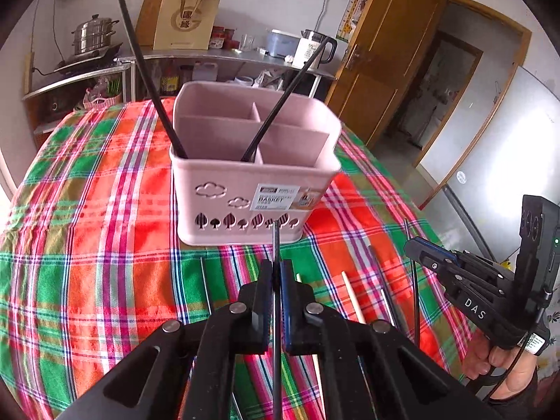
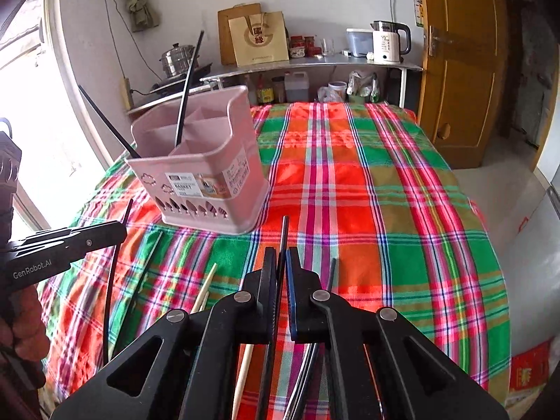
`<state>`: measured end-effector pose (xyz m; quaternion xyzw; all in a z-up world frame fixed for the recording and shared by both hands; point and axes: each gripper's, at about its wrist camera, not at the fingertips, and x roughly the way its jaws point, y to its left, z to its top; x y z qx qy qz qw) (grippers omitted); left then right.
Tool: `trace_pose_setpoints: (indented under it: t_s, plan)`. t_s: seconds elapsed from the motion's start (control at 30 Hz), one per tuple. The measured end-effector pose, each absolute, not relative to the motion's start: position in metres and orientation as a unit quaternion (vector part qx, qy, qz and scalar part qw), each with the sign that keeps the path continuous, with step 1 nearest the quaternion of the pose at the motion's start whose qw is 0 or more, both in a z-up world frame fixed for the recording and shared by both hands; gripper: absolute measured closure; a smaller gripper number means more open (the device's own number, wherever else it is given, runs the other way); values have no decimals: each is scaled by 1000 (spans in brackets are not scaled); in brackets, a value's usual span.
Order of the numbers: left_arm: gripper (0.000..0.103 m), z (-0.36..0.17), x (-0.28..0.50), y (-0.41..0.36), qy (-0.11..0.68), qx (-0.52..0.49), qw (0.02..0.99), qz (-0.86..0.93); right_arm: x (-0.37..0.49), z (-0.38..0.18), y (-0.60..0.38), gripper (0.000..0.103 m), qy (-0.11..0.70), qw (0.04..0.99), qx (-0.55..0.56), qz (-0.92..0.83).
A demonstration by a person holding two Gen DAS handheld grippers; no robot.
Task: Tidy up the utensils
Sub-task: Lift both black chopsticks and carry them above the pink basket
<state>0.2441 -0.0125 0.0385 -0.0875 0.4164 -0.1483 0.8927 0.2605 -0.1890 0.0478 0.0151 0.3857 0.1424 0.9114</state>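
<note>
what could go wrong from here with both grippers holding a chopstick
1. The left gripper pinches its black chopstick on a thin section; it could pivot or slip.
2. Two black chopsticks already lean across the pink utensil basket, so a new one may knock them.
3. The right gripper works close by; collision possible.

We are looking along our right gripper (image 2: 281, 273), whose jaws are pinching a black chopstick (image 2: 284, 238) above the plaid tablecloth (image 2: 367, 192). To the far left the pink utensil basket (image 2: 210, 182) is standing with two black chopsticks (image 2: 187, 84) leaning in its compartments. At the near left our left gripper (image 2: 119, 231) is gripping another dark stick, while pale wooden chopsticks (image 2: 206, 287) are lying loose beside it.
</note>
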Motion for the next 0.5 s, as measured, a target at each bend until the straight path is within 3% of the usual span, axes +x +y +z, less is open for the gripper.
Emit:
trace_pose_setpoints:
  t_s: [0.5]
  plan:
    - [99, 111, 223, -7, 338, -82, 923, -167, 238, 128, -195, 99, 283, 946, 19, 157]
